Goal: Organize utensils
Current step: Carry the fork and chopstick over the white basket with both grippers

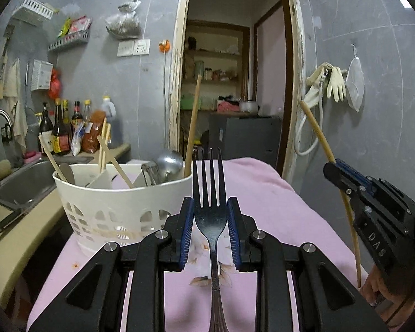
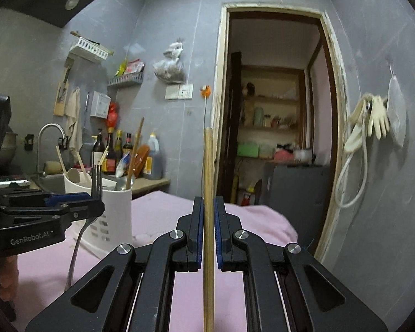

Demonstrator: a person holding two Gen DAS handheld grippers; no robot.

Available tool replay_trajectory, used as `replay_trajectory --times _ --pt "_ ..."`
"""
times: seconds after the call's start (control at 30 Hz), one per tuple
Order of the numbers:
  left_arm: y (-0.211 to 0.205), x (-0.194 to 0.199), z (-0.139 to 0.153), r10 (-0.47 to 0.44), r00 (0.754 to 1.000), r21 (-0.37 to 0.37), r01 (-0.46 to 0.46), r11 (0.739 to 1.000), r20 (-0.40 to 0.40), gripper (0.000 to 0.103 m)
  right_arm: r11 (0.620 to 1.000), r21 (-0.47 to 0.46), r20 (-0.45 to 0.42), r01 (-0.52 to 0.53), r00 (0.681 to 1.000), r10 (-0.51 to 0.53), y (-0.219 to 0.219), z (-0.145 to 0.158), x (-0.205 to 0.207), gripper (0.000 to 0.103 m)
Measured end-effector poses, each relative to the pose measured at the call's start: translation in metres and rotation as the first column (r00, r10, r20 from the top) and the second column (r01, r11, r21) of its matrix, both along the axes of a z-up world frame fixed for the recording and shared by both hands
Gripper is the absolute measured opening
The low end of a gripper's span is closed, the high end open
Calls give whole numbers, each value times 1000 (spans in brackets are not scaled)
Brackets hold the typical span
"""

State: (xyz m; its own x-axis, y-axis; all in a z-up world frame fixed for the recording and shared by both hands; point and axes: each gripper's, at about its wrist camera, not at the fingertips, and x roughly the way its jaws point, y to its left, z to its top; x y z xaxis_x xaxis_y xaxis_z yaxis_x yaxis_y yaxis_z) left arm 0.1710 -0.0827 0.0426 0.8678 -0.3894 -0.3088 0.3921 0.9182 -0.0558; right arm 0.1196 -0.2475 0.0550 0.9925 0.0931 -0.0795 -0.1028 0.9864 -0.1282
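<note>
My left gripper (image 1: pixel 210 207) is shut on a dark metal fork (image 1: pixel 209 193), tines pointing up, handle running down between the arms. That fork (image 2: pixel 96 178) and left gripper (image 2: pixel 92 197) also show at the left of the right wrist view. My right gripper (image 2: pixel 208 207) is shut on a bamboo chopstick (image 2: pixel 208 171) held upright. In the left wrist view the right gripper (image 1: pixel 333 166) sits at the far right with the chopstick (image 1: pixel 316 132) sticking up from it. A white perforated utensil holder (image 1: pixel 119 204) stands on the pink cloth (image 1: pixel 276 207), left of the fork, holding chopsticks, a ladle and spoons.
A sink (image 1: pixel 27 179) and tap (image 1: pixel 0 119) lie left of the holder, with sauce bottles (image 1: pixel 61 130) behind. A doorway (image 1: pixel 235 83) opens straight ahead. Gloves (image 1: pixel 334 83) and a bag hang on the right wall. A person's hand (image 1: pixel 379 290) grips the right tool.
</note>
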Motion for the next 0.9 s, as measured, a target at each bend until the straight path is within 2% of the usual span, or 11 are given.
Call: replay_trajectory --times 0.2,0.53,0.9 --pt "11 -9 1 2 1000 -9 -1 1000 23 20 1000 8 -14 -6 1000 6 -1 -2 3 5" --pt "11 -15 6 -12 999 -10 13 1000 53 20 1000 15 41 15 999 -16 -4 2 -5 5" --pt "14 -19 11 -8 997 -26 10 1000 77 20 1000 23 53 16 998 -17 -3 4 -7 5"
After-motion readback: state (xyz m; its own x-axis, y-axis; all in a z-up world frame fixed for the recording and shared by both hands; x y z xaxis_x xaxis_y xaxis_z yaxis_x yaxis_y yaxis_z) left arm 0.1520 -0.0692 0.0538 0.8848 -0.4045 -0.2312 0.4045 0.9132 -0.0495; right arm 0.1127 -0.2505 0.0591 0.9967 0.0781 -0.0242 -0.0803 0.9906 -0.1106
